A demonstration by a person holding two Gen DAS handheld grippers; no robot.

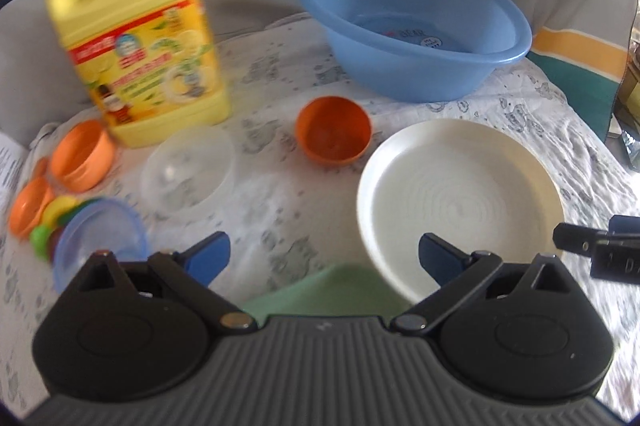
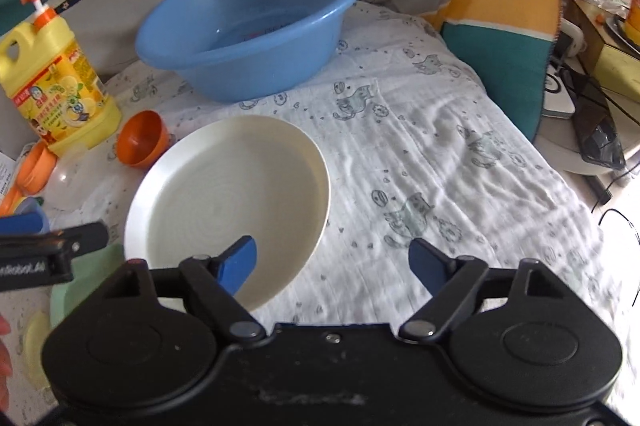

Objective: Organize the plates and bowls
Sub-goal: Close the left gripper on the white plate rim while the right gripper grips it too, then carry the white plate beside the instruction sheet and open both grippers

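A large white plate [image 1: 460,201] [image 2: 228,193] lies on the patterned cloth. Behind it sits an orange bowl [image 1: 332,129] [image 2: 142,137], with a clear bowl [image 1: 188,169] to its left. A pale green plate [image 1: 324,290] lies partly under the white plate's near edge. My left gripper [image 1: 326,260] is open above the green plate, its right finger over the white plate's rim. My right gripper [image 2: 334,262] is open, its left finger over the white plate's near right edge and its right finger over bare cloth. Neither holds anything.
A blue basin [image 1: 412,25] [image 2: 248,21] stands at the back. A yellow detergent bottle [image 1: 140,37] stands back left. Small orange bowls [image 1: 80,153], coloured spoons and a blue-rimmed clear bowl [image 1: 100,230] crowd the left. Cables and boxes [image 2: 592,113] lie off the right edge.
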